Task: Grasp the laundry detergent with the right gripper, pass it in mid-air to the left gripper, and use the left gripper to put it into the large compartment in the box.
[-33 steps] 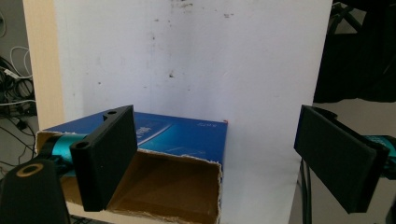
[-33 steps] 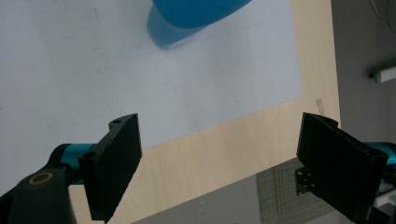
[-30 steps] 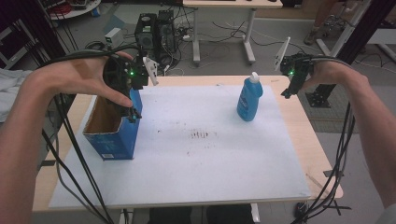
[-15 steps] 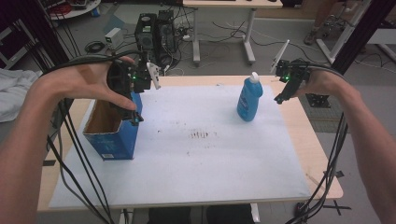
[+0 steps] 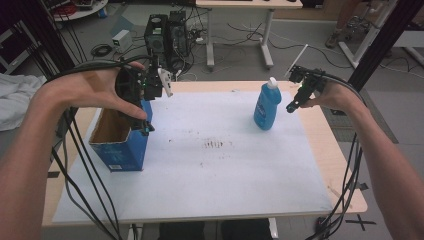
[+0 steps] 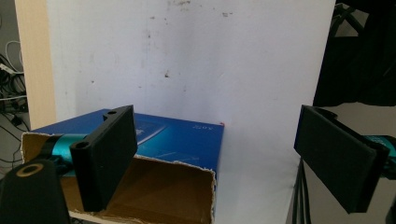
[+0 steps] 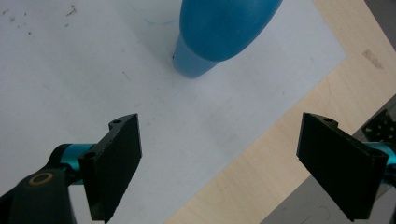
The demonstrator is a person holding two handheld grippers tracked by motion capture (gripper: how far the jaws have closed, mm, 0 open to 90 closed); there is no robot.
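Observation:
A blue bottle (image 5: 267, 105) with a white cap stands upright at the far right of the white mat (image 5: 215, 165); the right gripper view shows the bottle's base (image 7: 210, 42). My right gripper (image 5: 293, 105) hangs open just right of the bottle, apart from it. In the right gripper view, this open gripper (image 7: 219, 172) looks down over the mat's edge. An open blue cardboard box (image 5: 119, 141) stands at the mat's left. My left gripper (image 5: 146, 121) is open above the box's far right corner. Its own view shows the gripper (image 6: 215, 163) open over the box (image 6: 154, 172), holding nothing.
The wooden table (image 5: 335, 165) shows past the mat's right edge. Dark smudges (image 5: 214, 145) mark the mat's middle. Cables trail from both grippers off the front corners. Behind the table stand a black computer case (image 5: 167, 35) and desk legs.
My right gripper has moved left toward the bottle and a little nearer. The left gripper has stayed above the box.

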